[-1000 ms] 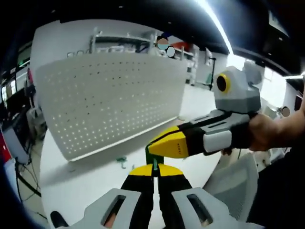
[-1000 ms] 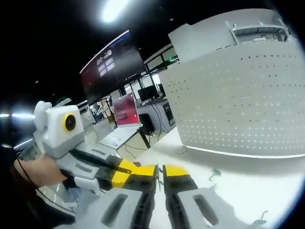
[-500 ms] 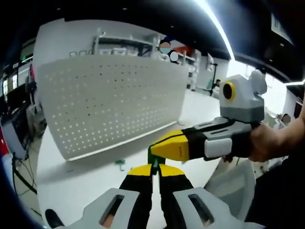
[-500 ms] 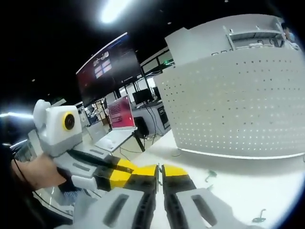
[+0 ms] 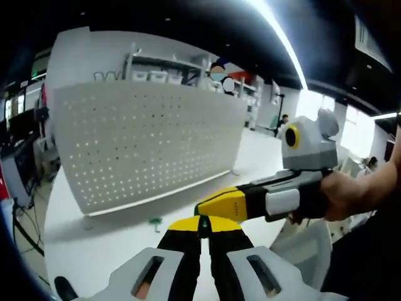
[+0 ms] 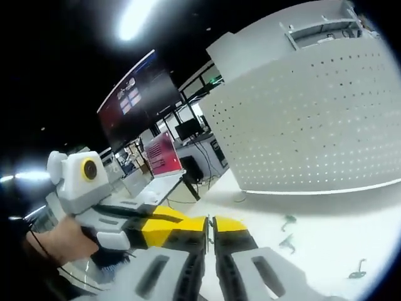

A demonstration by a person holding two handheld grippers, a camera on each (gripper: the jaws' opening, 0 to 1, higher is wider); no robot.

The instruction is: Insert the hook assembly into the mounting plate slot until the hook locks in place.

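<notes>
- The hook [image 5: 202, 221] is a small dark green thing. In the left gripper view it sticks up between the yellow tips of the left tool [image 5: 202, 227], which is pinched tight on it.
- The right tool [image 5: 203, 207] comes in from the right of that view. Its yellow tip is just beside the hook, and I cannot tell if they touch.
- In the right gripper view the right tool [image 6: 210, 224] has its two yellow and black jaws squeezed together with only a thin dark line between them. I cannot tell if anything is held in there.
- In that same view the left tool [image 6: 188, 224] reaches in from the left, tip to tip with the right one.
- A hand [image 5: 341, 195] grips the right tool — another hand [image 6: 62, 241] grips the left one.
- The mounting plate [image 5: 150, 141] is a big white board full of little round holes in neat rows. It stands upright on the table [image 5: 113, 244], well behind the tools.
- The table is smooth and white.
- More small green hooks [image 6: 288, 241] lie on the table near the board's foot.
- Far back stands a big dark screen [image 6: 135, 100] with small coloured boxes — the writing is too small to read.
</notes>
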